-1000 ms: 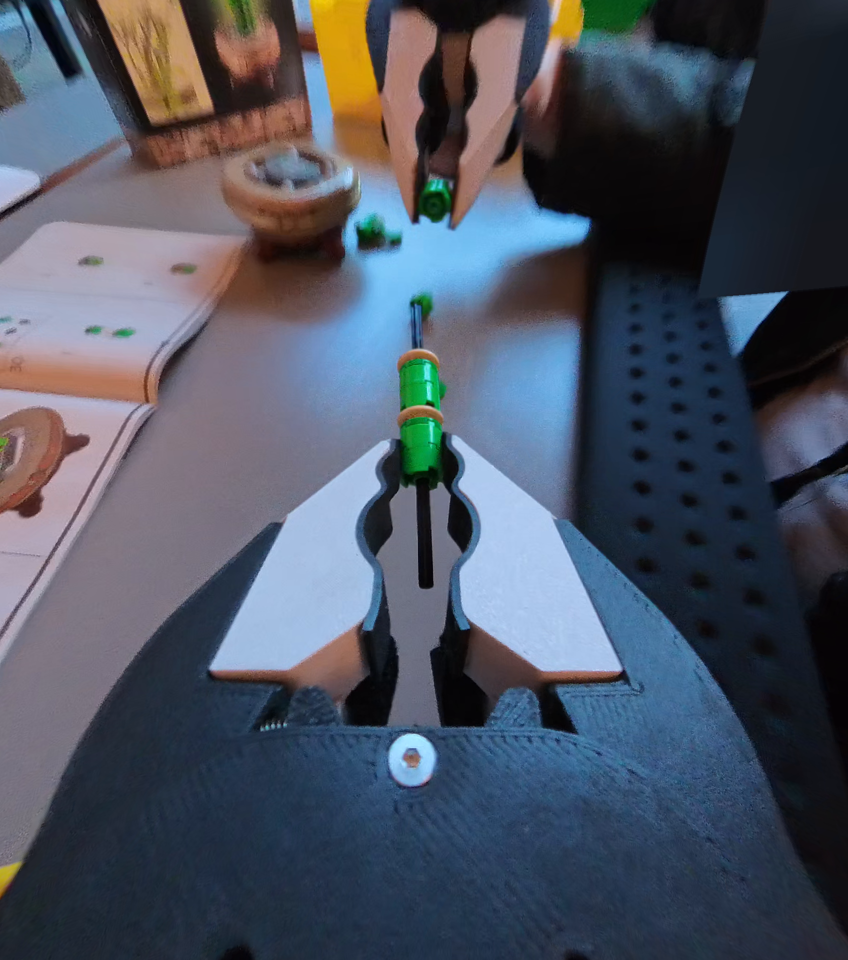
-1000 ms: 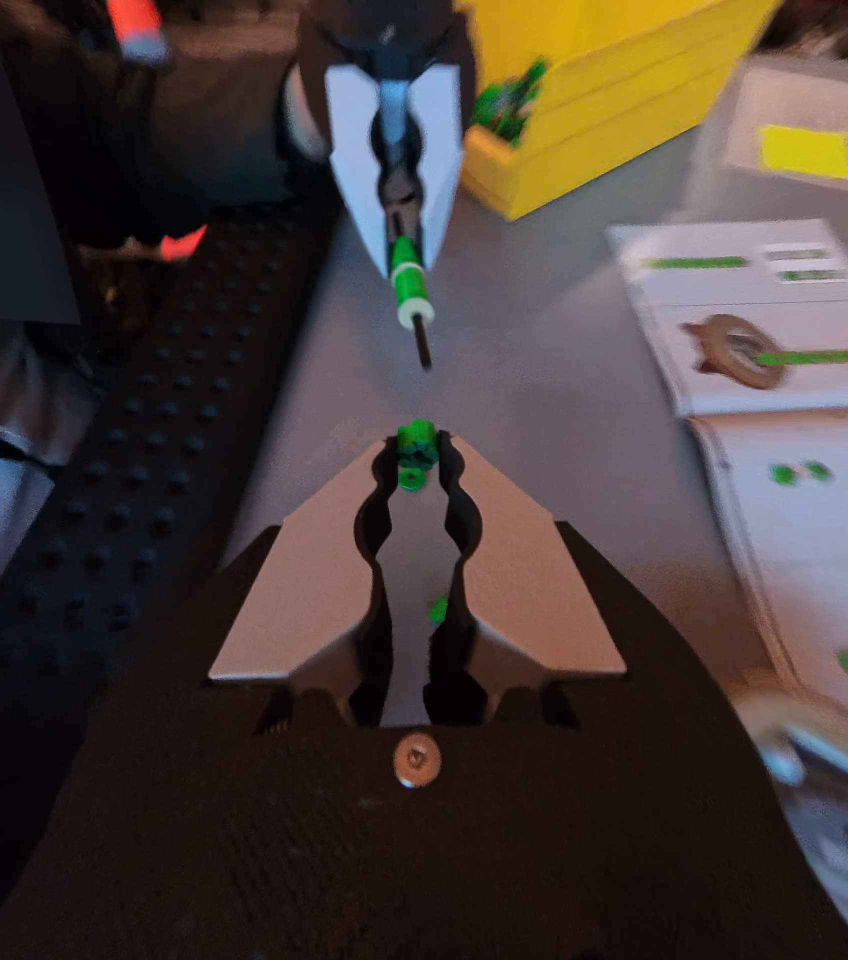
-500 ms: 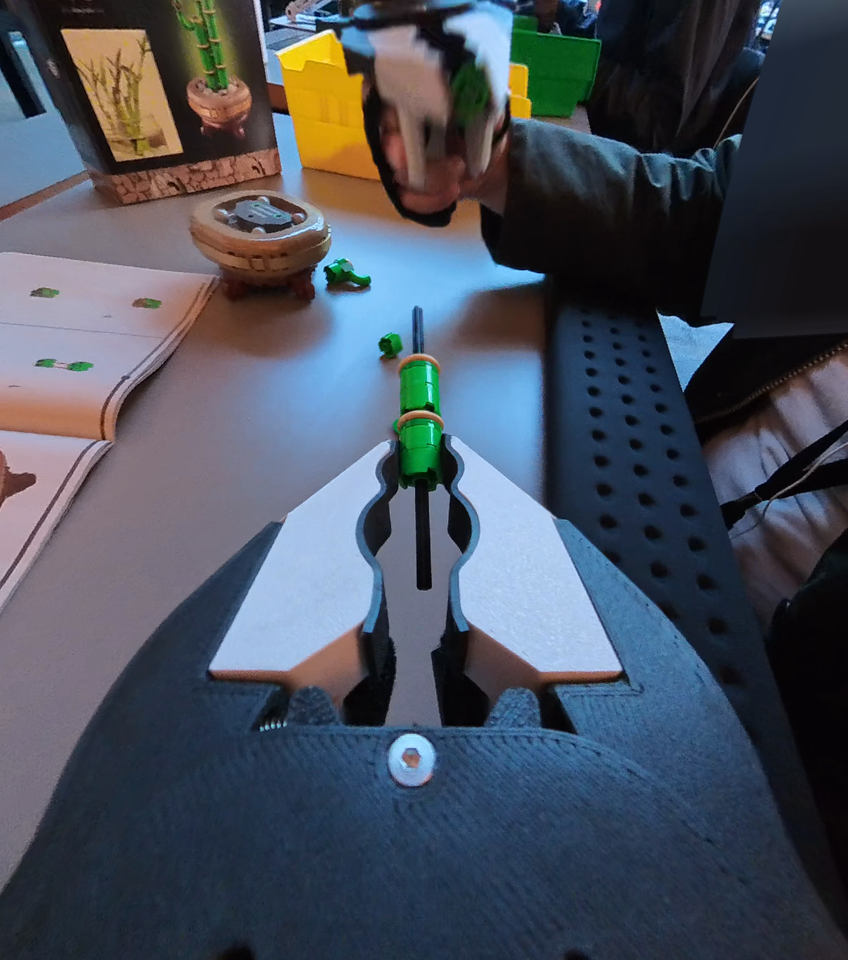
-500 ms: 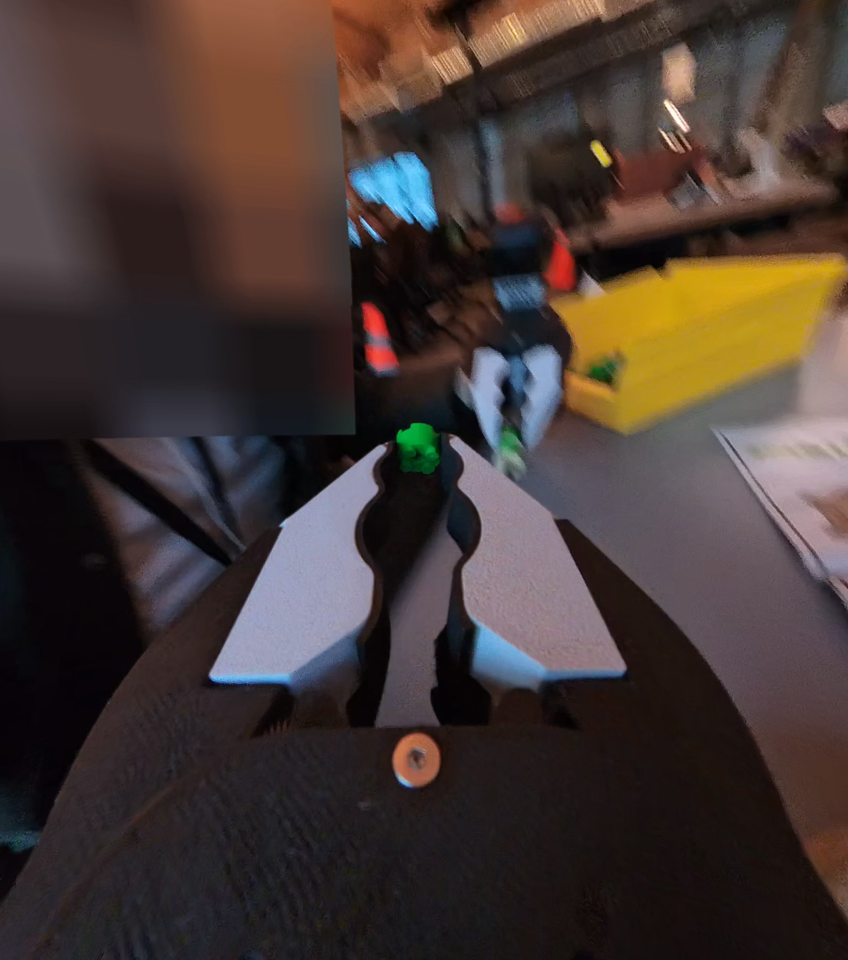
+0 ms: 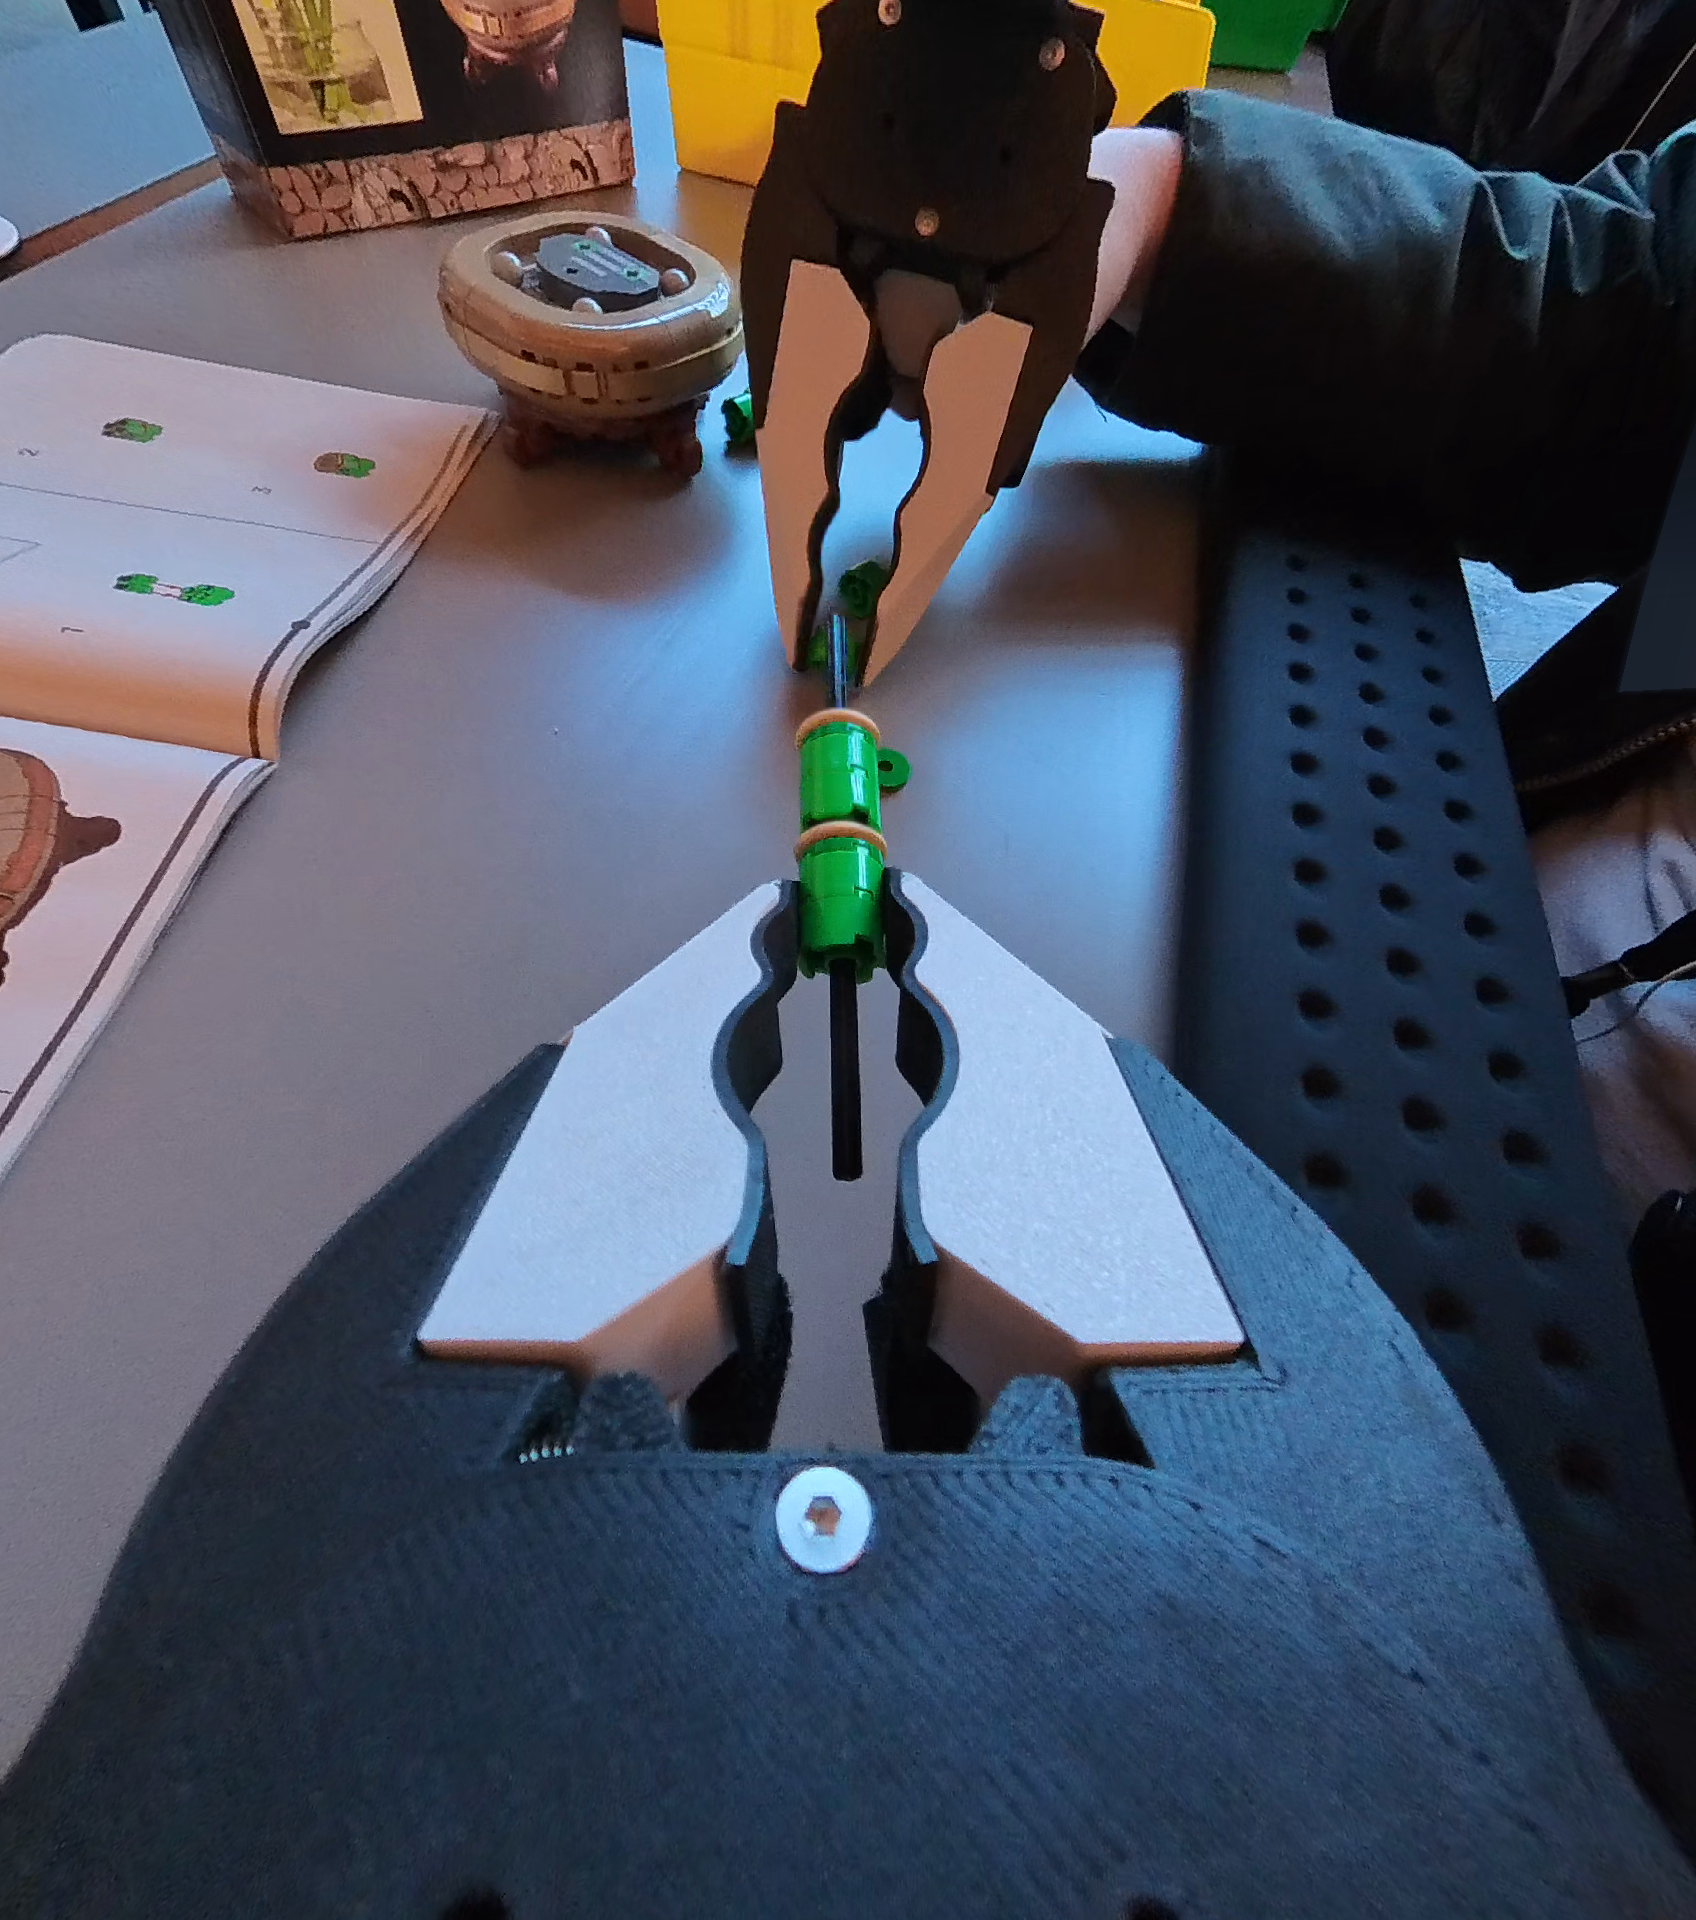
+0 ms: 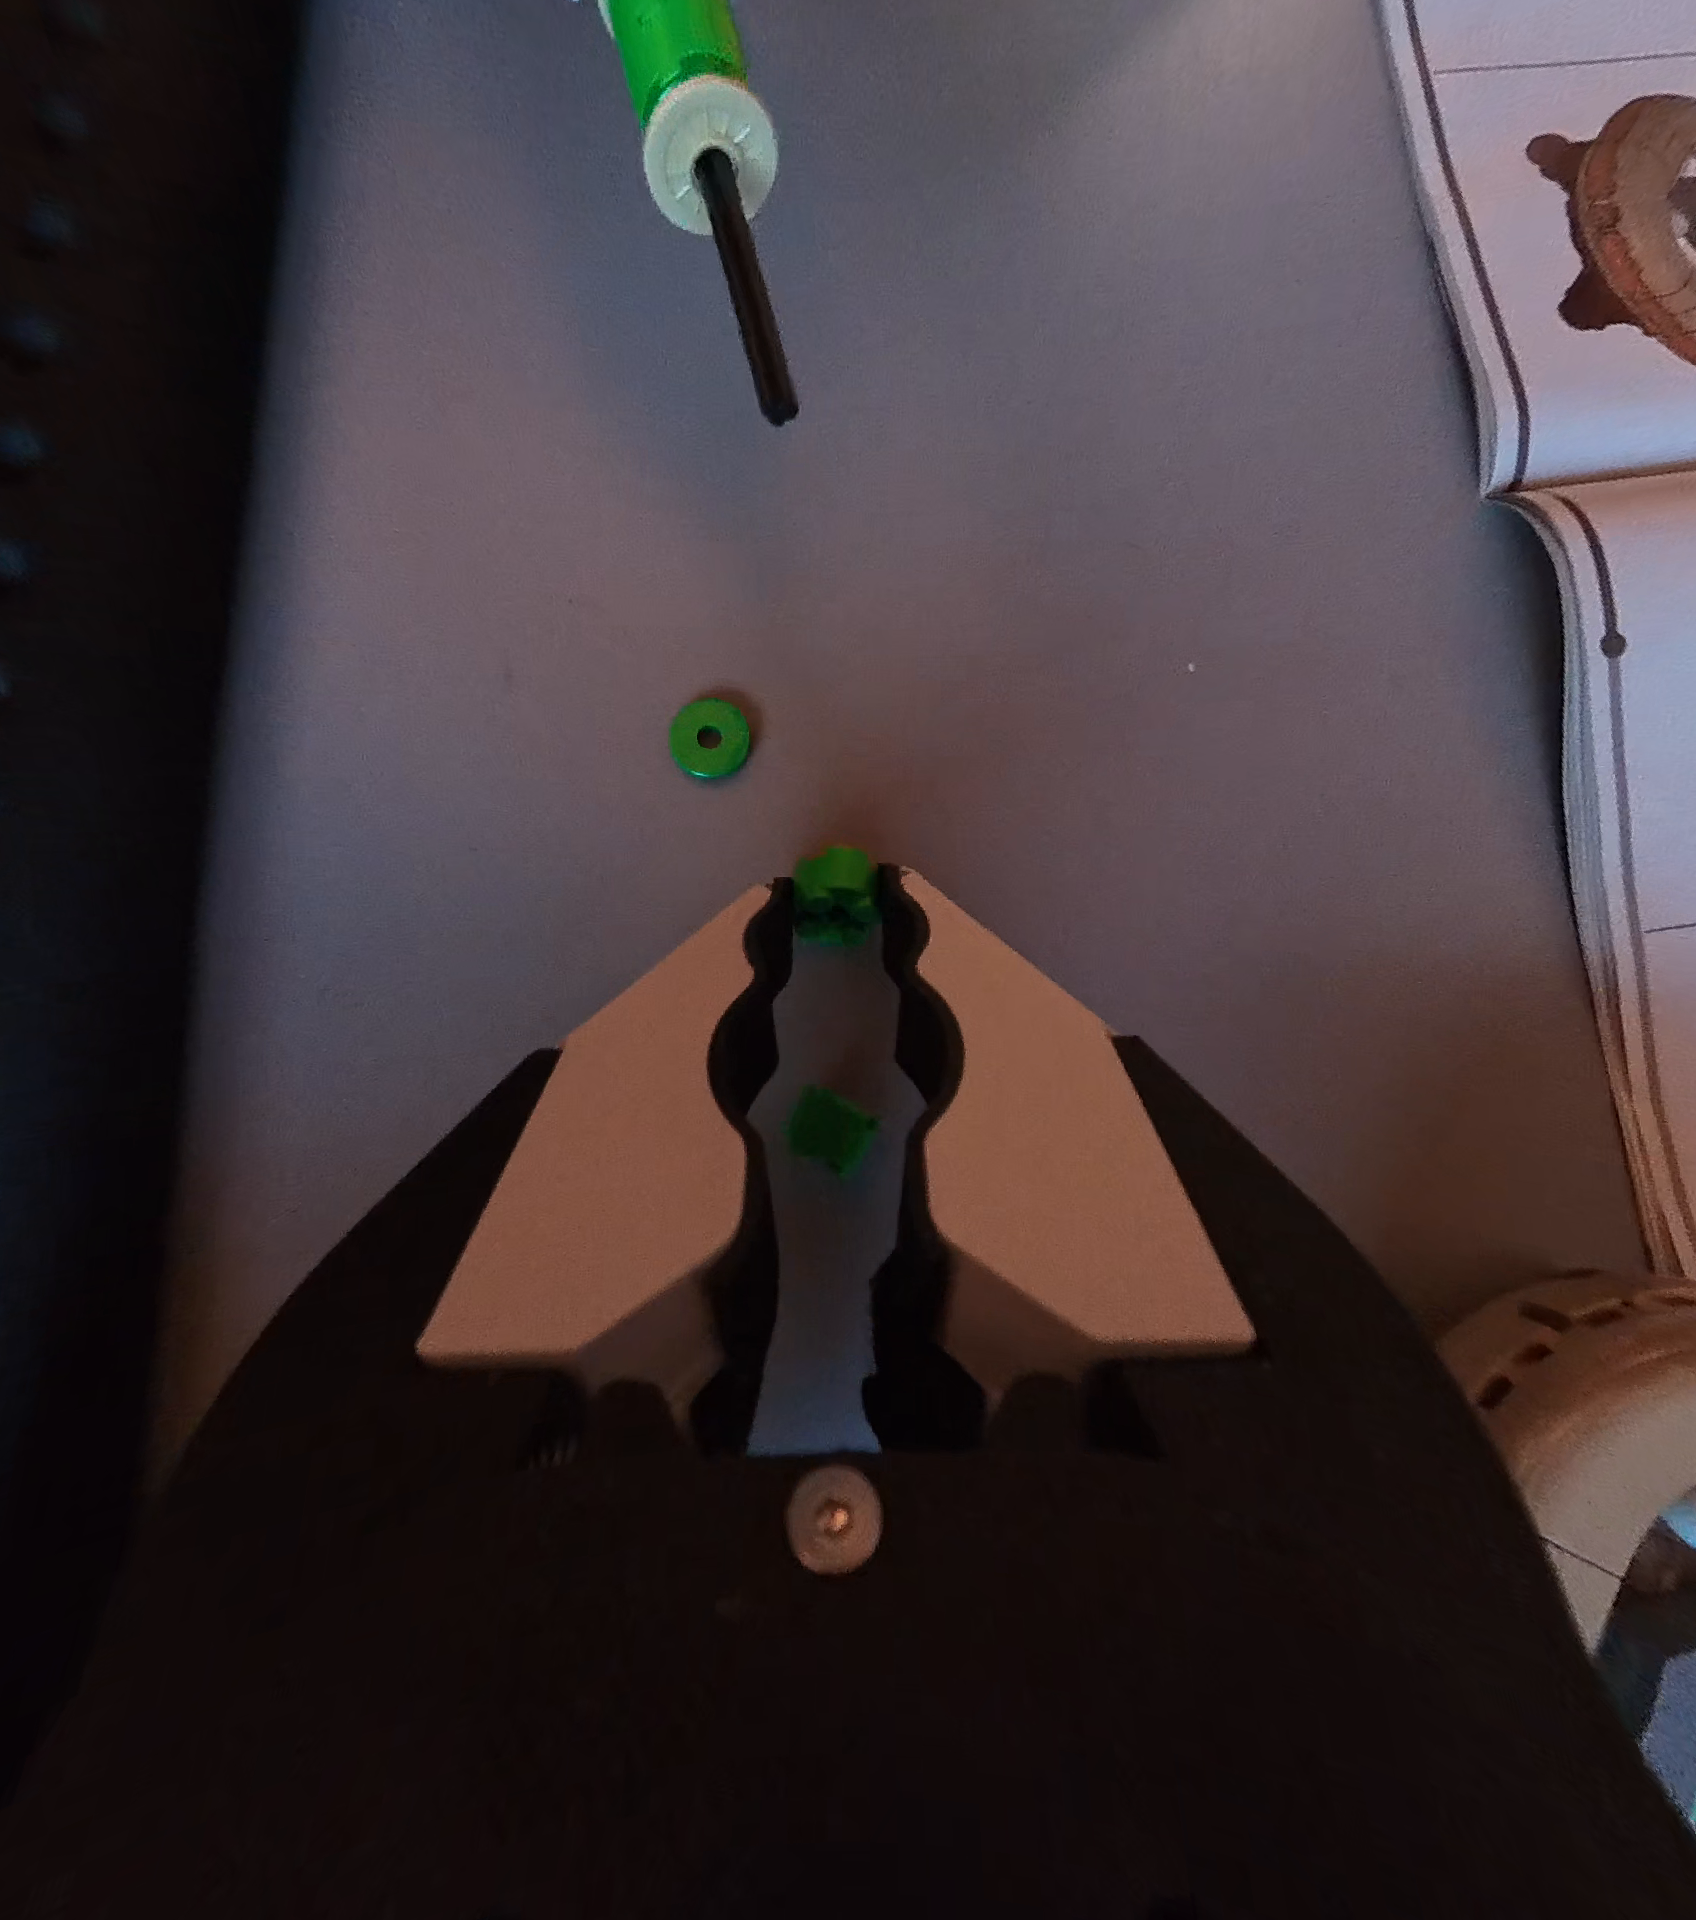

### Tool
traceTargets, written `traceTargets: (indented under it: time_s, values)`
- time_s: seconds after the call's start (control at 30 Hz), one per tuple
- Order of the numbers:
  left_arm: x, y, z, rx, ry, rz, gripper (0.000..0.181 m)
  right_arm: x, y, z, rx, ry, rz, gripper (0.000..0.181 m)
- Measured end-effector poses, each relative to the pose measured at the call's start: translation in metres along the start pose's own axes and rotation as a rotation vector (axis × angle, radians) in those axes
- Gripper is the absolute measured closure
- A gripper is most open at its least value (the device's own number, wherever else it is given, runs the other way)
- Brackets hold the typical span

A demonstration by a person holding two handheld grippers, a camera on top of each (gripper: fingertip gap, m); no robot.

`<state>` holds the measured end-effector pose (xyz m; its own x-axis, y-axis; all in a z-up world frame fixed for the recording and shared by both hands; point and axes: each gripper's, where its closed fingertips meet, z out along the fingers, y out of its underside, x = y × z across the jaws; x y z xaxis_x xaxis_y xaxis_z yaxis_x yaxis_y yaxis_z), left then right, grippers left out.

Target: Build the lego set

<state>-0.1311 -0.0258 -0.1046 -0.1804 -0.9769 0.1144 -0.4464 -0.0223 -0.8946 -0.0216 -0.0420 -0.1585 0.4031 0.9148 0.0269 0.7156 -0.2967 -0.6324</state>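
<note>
The left claw (image 5: pixel 839 914) is clamped on the lower green segment of a bamboo stalk (image 5: pixel 839 790): green cylinders with tan rings between them, threaded on a thin black axle (image 5: pixel 844 1081). The stalk's long axis runs straight out along the claw's fingers, roughly level above the grey tabletop (image 5: pixel 532 831), with the axle's bare end poking forward.

The right claw (image 5: pixel 828 649) faces it head-on, tips down near the tabletop, just beyond that bare end. Its jaws pinch a small green round brick (image 6: pixel 831 899) at the very tips. In the right wrist view the axle's free end (image 6: pixel 776 400) hangs ahead of the held brick and slightly to its left, well apart from it and angled rather than in line with the claw.

So the coming move, as I judge it, turns on alignment: the brick's centre hole has to come onto the axle's axis before it can slide on toward the tan ring (image 6: pixel 709 156) at the stalk's end. The right claw is the one that must travel; the left only needs to hold the stalk steady.

A loose green ring piece (image 6: pixel 709 738) lies flat on the tabletop between the two claws, and another green piece (image 6: pixel 828 1127) lies under the right claw's fingers. The tan pot base (image 5: pixel 589 312) and open instruction booklet (image 5: pixel 148 540) sit off to the side.
</note>
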Motion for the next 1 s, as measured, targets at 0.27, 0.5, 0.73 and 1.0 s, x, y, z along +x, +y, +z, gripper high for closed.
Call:
traceTargets:
  time_s: [0.27, 0.5, 0.73, 1.0]
  values:
    - [0.002, 0.004, 0.001, -0.019, 0.007, 0.0, 0.166, -0.001, 0.001, -0.008, 0.036, -0.025, 0.012, 0.148]
    - [0.003, 0.009, 0.002, -0.043, 0.019, -0.005, 0.166, 0.007, 0.004, -0.025, 0.106, -0.021, 0.07, 0.149]
    - [0.003, 0.011, 0.002, -0.052, 0.018, -0.008, 0.166, 0.007, 0.004, -0.015, 0.096, -0.071, 0.112, 0.167]
    - [0.002, 0.013, 0.002, -0.059, 0.019, -0.011, 0.166, -0.012, -0.086, -0.134, 0.852, -0.451, 0.284, 0.168]
